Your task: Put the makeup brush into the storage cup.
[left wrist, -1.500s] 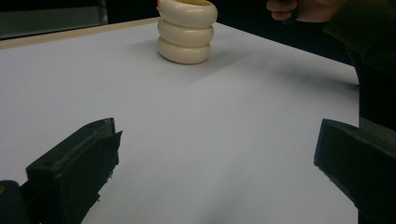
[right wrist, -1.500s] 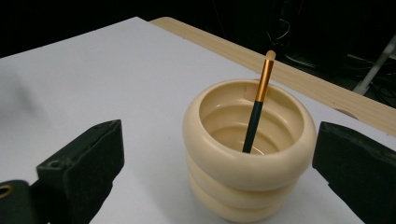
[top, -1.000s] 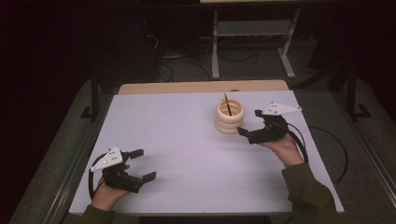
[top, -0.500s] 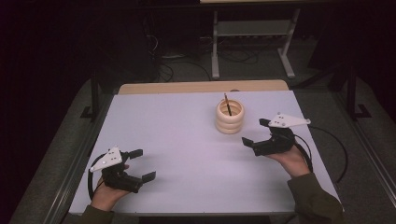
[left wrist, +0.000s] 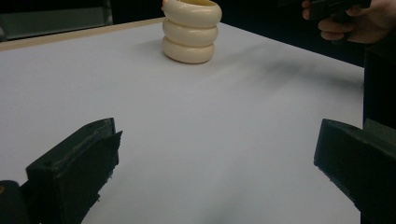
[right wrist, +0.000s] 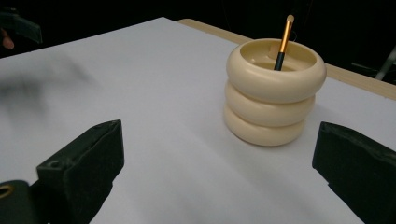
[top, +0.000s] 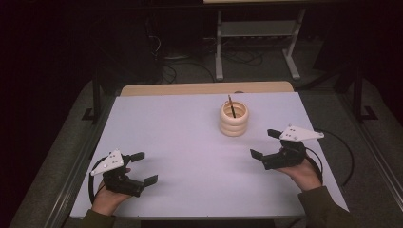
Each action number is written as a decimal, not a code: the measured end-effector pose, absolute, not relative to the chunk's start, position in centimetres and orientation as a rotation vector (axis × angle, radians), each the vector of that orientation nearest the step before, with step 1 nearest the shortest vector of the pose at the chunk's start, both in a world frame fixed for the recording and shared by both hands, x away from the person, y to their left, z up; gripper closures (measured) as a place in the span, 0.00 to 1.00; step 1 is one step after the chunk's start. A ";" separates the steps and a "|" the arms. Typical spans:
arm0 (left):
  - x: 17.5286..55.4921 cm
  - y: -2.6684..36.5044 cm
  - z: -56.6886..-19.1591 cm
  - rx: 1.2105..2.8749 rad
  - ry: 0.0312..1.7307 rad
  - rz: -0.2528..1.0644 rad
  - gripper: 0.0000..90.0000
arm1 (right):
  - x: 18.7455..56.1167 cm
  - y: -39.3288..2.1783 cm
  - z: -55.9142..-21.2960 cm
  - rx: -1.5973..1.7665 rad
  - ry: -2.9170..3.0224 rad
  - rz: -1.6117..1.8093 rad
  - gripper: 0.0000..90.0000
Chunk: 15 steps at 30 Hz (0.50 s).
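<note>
1. A cream ribbed holder (top: 234, 118), shaped like three stacked rings, was recorded upright on the desk (top: 180, 137), right of centre and toward the far edge.
2. A thin brush (right wrist: 283, 41) with an orange handle and dark lower part was noted standing tilted inside the holder, its tip rising above the rim.
3. The right tongs (top: 266, 143) were found near the holder, on its near-right side and apart from it, jaws spread wide with nothing between them; they were held in the right hand (top: 304, 173).
4. The left tongs (top: 144, 167) were logged at the near-left corner of the desk, well apart from the holder, jaws likewise spread and empty, held in the left hand (top: 108, 199).
</note>
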State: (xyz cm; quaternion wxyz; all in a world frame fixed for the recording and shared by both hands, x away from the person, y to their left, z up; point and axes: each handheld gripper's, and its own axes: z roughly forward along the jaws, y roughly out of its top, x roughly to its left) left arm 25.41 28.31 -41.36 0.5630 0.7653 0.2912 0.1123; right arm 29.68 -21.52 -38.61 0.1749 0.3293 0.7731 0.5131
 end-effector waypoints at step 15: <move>25.3 28.3 -41.4 1.798 0.687 0.266 0.00 | 27.8 -22.7 -39.8 0.931 2.184 1.468 0.01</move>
